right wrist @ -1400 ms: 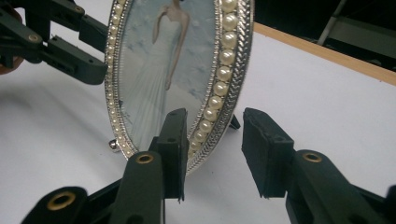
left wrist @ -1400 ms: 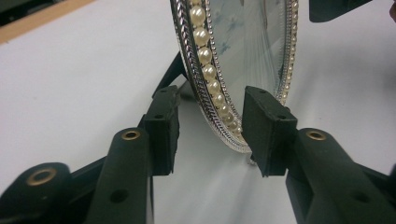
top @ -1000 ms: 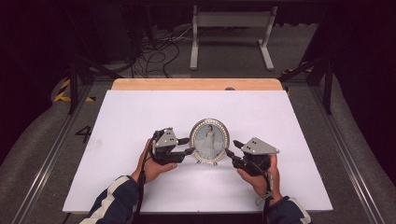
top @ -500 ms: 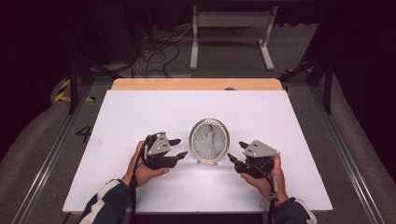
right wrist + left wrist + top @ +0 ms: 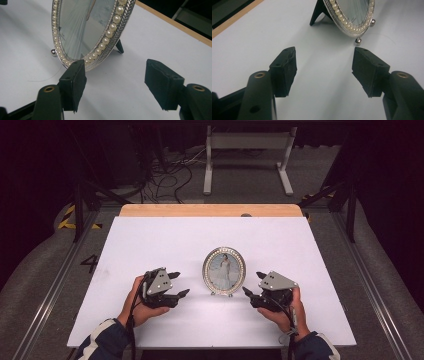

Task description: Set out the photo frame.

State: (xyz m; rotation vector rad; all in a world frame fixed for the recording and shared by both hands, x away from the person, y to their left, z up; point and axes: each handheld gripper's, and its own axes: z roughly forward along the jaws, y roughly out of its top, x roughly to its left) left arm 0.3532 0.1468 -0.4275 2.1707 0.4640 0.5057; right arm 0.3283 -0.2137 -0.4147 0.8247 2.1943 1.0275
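One "4" (image 5: 91,264) beside table (image 5: 150,240).

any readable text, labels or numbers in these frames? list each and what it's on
"4": dark numeral on the grey floor left of the table, high view.
Oval picture frame: holds a photo of a figure; no lettering legible.
Left gripper and right gripper: no markings readable.
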